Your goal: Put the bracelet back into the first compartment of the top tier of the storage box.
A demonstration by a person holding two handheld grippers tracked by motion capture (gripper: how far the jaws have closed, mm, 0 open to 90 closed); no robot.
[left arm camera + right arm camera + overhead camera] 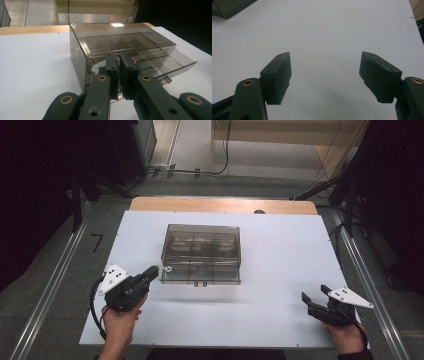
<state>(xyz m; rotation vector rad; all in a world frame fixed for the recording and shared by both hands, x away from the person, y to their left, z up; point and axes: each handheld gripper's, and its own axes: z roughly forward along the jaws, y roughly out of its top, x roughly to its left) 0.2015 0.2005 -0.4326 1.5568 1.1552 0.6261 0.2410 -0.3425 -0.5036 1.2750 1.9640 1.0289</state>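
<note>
A smoky clear plastic organiser box [201,252] with inner compartments stands in the middle of the white table [280,270]. In the left gripper view the box [120,40] has a lower drawer [172,62] slid partly out. My left gripper [154,271] is shut, its tips at the box's near left corner [118,56]. A small white gear-like piece [167,268] sits right at those tips, half hidden behind one jaw [97,67]; whether it is pinched I cannot tell. My right gripper [315,294] hovers open over bare table at the front right [324,56], nothing between its jaws.
The white sheet ends near both hands at the front edge [215,345]. A wooden strip [220,205] runs along the far side. Metal rails [50,290] flank the table, and cables [200,170] lie on the floor beyond. A corner of the box [229,7] shows in the right gripper view.
</note>
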